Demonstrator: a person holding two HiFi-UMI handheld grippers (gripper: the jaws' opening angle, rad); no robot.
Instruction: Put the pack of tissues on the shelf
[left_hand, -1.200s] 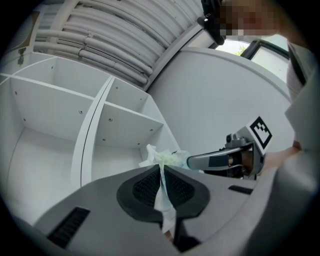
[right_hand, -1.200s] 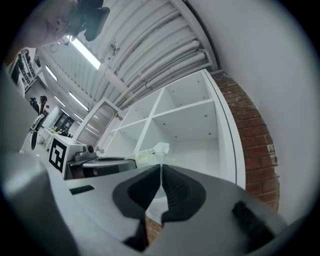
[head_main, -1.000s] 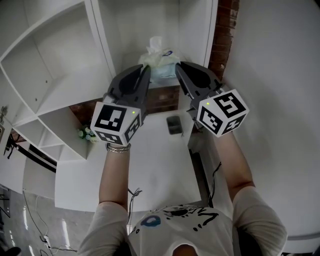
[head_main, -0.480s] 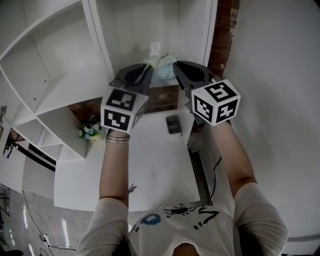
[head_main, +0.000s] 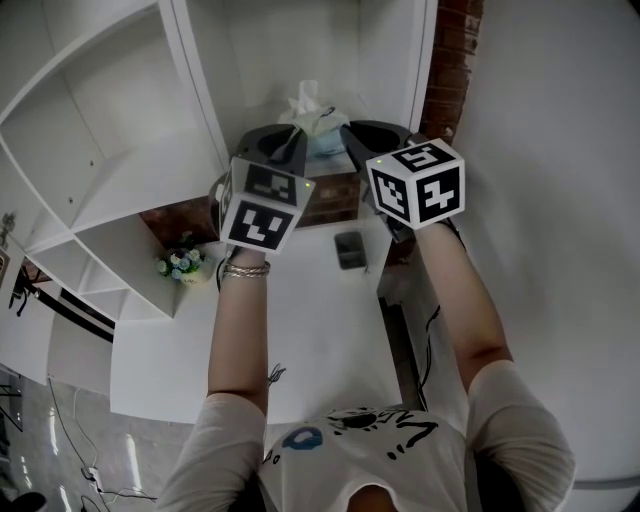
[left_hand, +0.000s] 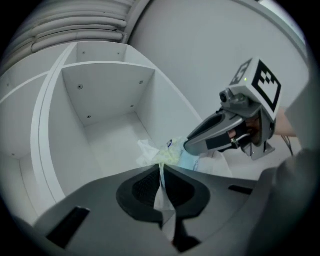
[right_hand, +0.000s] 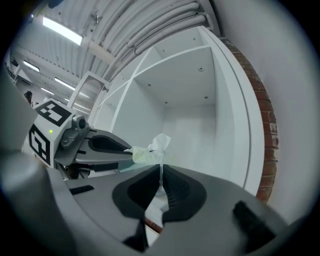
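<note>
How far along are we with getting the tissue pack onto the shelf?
Done: the soft pale-blue plastic pack of tissues is lifted, its wrapper pinched by the left gripper and the right gripper. In hand: it hangs at the mouth of the white shelf compartment. Left: set it on the board and open the fingers.
</note>
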